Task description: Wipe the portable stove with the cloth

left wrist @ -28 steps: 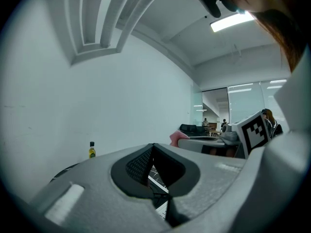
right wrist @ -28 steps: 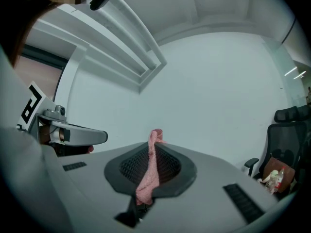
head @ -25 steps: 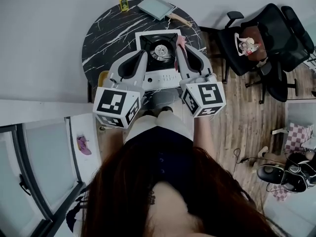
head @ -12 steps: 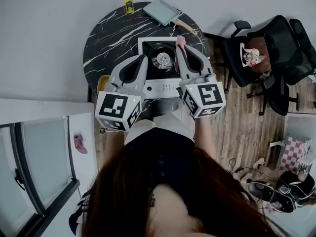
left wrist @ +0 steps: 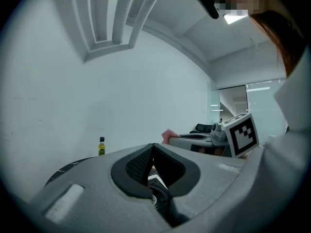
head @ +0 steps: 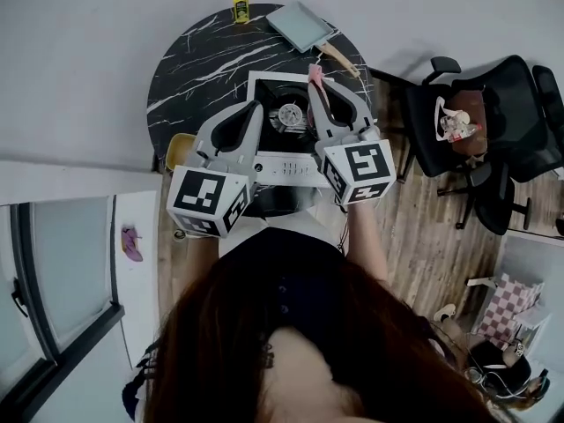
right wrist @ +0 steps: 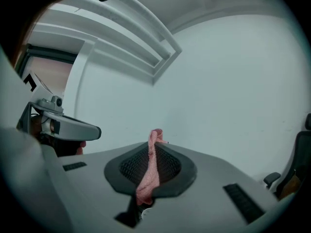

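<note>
**While its jaws pinch a thin pink cloth [right wrist: 148, 174], the right gripper [head: 315, 79] hangs over a white portable gas stove [head: 284, 162]**

Seen from the head view, the stove, with its black burner top, sits on a round black marble table [head: 203, 51] at the edge nearest the person. The cloth runs up between the clamped jaws and pokes past their tips, above the stove's far right part. Just beside it, the left gripper [head: 258, 107] has its jaws pressed together with nothing between them. A small yellow bottle [head: 239, 0] and a grey rectangular pan [head: 300, 25] lie at the table's far rim.
</note>
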{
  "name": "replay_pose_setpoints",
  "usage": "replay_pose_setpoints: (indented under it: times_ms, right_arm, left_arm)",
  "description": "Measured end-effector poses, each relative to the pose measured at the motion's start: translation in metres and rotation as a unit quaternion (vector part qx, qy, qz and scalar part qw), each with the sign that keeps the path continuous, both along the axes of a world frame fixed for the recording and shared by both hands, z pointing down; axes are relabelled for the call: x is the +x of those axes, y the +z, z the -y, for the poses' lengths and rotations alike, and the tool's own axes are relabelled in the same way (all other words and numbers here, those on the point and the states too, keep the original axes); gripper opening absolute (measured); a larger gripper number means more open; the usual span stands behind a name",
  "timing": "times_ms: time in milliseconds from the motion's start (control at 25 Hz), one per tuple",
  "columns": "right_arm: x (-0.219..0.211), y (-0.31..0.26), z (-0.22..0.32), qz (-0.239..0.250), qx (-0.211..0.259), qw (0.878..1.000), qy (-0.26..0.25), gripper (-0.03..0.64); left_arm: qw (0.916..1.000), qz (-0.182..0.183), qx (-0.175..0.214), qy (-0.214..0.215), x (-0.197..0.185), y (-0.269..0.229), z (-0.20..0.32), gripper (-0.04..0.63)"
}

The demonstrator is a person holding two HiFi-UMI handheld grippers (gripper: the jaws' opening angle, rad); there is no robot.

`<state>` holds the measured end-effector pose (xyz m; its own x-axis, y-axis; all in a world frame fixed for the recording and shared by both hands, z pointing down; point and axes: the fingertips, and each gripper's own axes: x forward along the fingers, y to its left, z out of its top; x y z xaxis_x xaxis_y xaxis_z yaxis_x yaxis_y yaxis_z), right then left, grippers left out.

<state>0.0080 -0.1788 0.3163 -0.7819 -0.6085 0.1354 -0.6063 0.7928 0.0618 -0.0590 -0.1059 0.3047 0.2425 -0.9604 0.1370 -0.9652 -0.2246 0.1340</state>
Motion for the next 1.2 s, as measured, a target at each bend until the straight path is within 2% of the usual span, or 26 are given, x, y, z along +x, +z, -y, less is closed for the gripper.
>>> replay_pose_setpoints:
  times_ms: [520,1200]
  right_arm:
    - [-0.024,0.027,0.042,-0.076,0.03,0.993,-0.089,0.028]
    - [-0.058,0.073,0.084,-0.167,0.059,0.965,-0.191,0.028]
  left_arm:
    - [0.9991,0.008,-0.017,-0.038,-0.011,0.01,0.015,0.012]
    - [0.996,-0.007,-0.035,-0.082,-0.027,0.027,0.033,0.012]
